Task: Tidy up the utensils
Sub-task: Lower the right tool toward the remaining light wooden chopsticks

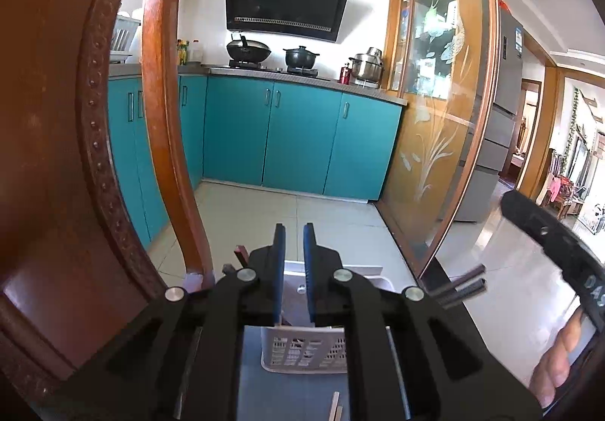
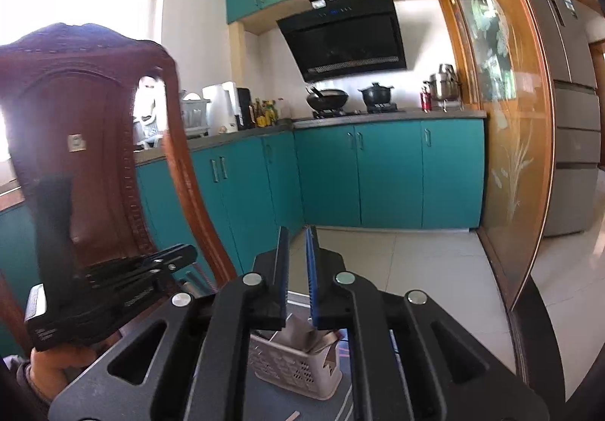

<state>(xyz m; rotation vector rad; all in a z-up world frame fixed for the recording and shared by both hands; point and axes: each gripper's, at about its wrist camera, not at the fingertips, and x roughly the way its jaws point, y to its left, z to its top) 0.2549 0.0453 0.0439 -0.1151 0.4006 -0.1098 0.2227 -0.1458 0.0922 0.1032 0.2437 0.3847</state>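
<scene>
Two hand-held grippers hovered side by side above a white perforated utensil basket (image 1: 302, 351), both pointing toward the teal kitchen cabinets (image 1: 302, 141) across the tiled floor. The left gripper (image 1: 294, 232) was held fairly level, its blue-padded fingers (image 1: 279, 269) standing close together with a narrow gap between them and nothing caught there. Directly beneath and just beyond those fingers sat the basket, its far rim visible through the gap. The right gripper (image 2: 297, 232) was tilted slightly, its fingers likewise nearly together with a slim gap and nothing held. Below it, the basket (image 2: 298, 368) stood on a dark surface with several metal utensils (image 2: 321, 339) standing inside, handles or blades leaning against one another. A carved wooden chair back (image 2: 90, 141) rose just to the left of the basket, close beside the left gripper. From the right gripper's view, the person's left hand (image 2: 56, 364) showed wrapped around the other device's black handle, left of the basket. A thin pale stick (image 1: 334, 407) lay on the surface on the near side of the basket.
</scene>
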